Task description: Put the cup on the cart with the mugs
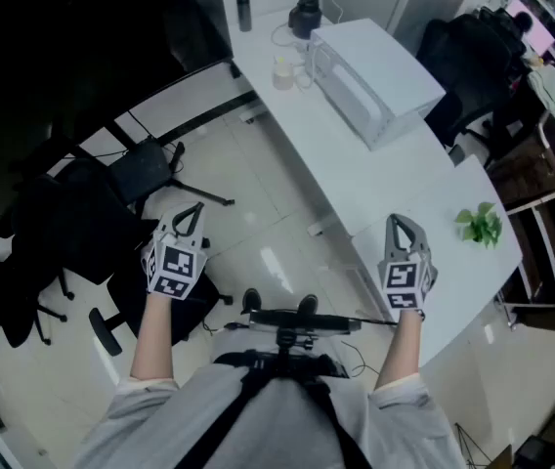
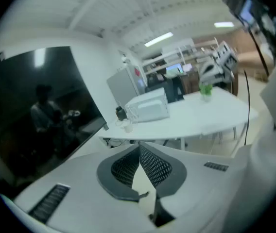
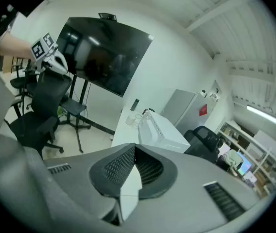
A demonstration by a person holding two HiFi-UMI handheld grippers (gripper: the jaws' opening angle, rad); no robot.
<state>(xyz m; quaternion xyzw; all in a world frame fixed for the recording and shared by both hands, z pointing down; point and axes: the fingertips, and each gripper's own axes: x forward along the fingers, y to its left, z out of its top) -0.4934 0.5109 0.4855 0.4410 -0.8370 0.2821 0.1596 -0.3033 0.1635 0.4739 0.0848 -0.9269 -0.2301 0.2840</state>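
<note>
A small pale cup (image 1: pixel 282 71) stands at the far end of the long white table (image 1: pixel 395 193), next to a white box-like appliance (image 1: pixel 370 81). The cup (image 2: pixel 126 125) shows small in the left gripper view, and the cup (image 3: pixel 134 120) is tiny in the right gripper view. My left gripper (image 1: pixel 192 209) hangs over the floor, shut and empty, its tips (image 2: pixel 139 146) meeting. My right gripper (image 1: pixel 397 221) is over the table's near end, shut with nothing in it, tips (image 3: pixel 134 145) together. Both are well short of the cup. I see no cart with mugs.
A black kettle-like object (image 1: pixel 305 16) and a dark bottle (image 1: pixel 244 12) stand beyond the cup. A small green plant (image 1: pixel 481 225) sits on the table's right end. Black office chairs (image 1: pixel 82 223) stand at left, another chair (image 1: pixel 463 52) behind the table. Shelving (image 1: pixel 541 213) lines the right.
</note>
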